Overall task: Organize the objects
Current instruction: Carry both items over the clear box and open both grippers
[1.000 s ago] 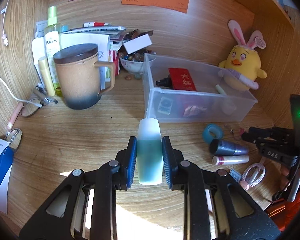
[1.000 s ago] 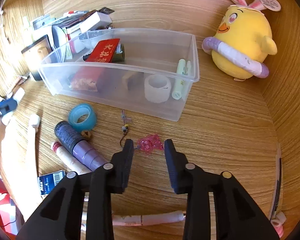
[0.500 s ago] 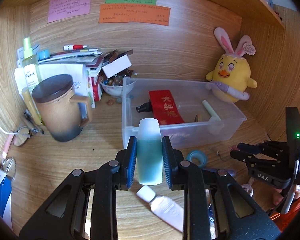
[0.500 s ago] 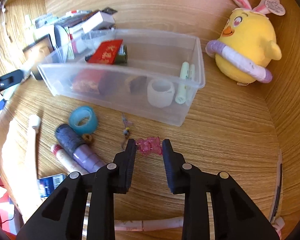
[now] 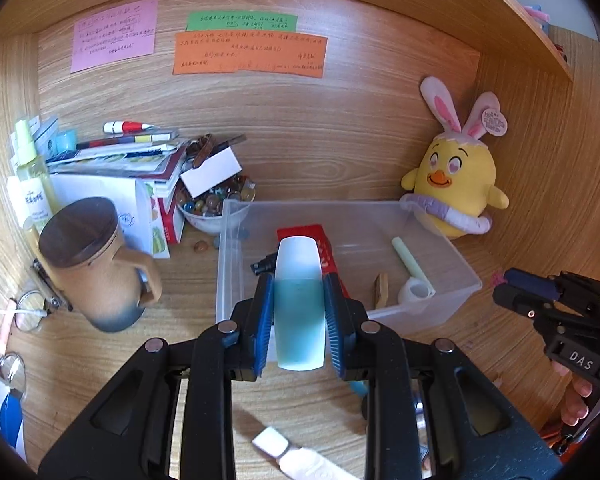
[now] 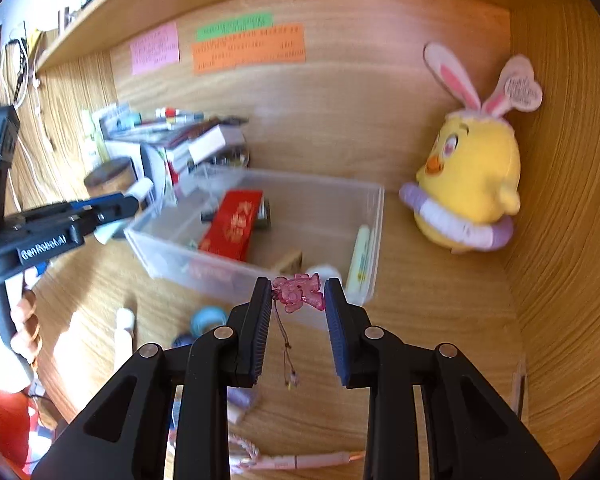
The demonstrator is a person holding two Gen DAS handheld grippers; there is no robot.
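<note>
While gripped, bottle (image 5: 299, 304) above bin (image 5: 452, 280).

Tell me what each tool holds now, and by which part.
Left tool: the teal bottle, clamped at its lower body. Right tool: the pink charm, gripped across its body, cord dangling.

Your left hand-held gripper (image 5: 299, 312) has risen off the surface (image 5: 100, 364) and moved forward; the teal bottle (image 5: 299, 300) it carries, seen over bare wood a second ago, now overlaps the near wall of the clear bin (image 5: 428, 308) in the left wrist view. Your right hand-held gripper (image 6: 298, 312) has closed on the pink charm (image 6: 299, 291) and lifted it: the charm, lying on the wood a second ago, now sits between the pads with its cord (image 6: 286, 354) dangling below. The right wrist view has tilted up; bin and plush chick (image 6: 470, 184) sit lower in frame.
</note>
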